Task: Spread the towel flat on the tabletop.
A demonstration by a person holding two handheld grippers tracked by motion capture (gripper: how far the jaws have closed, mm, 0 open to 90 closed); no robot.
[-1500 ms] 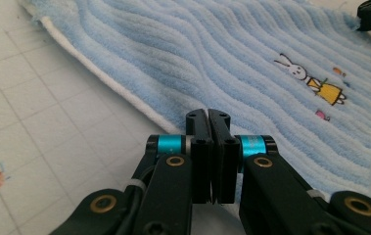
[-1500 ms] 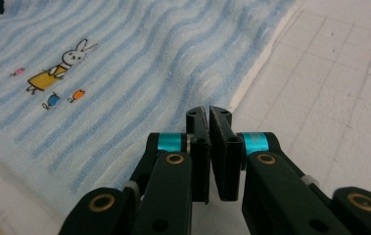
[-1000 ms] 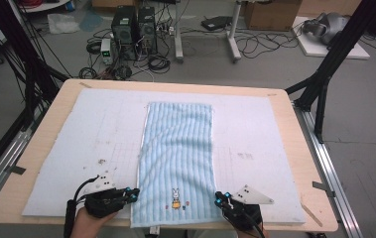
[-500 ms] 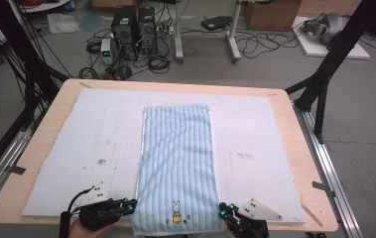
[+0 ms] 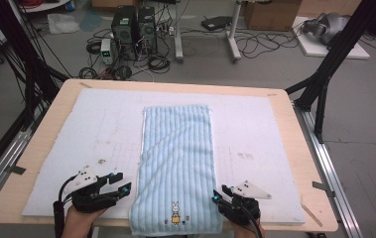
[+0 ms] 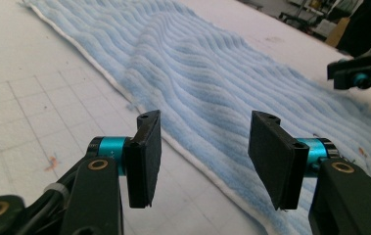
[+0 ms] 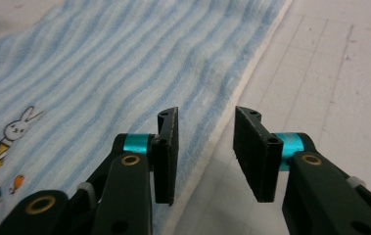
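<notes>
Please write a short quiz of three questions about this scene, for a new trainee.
1. True or false: the left gripper is clamped on the blue striped towel.
2. Which figure is embroidered near the towel's near end? A) rabbit B) star C) car
3. Fill in: the right gripper sits beside the towel's ____ edge in the high view.

Key
1. False: its jaws stand apart with nothing between them, having just been opening.
2. A: the rabbit.
3. Right; its jaws are apart too, over the towel's white border and the white mat.
</notes>
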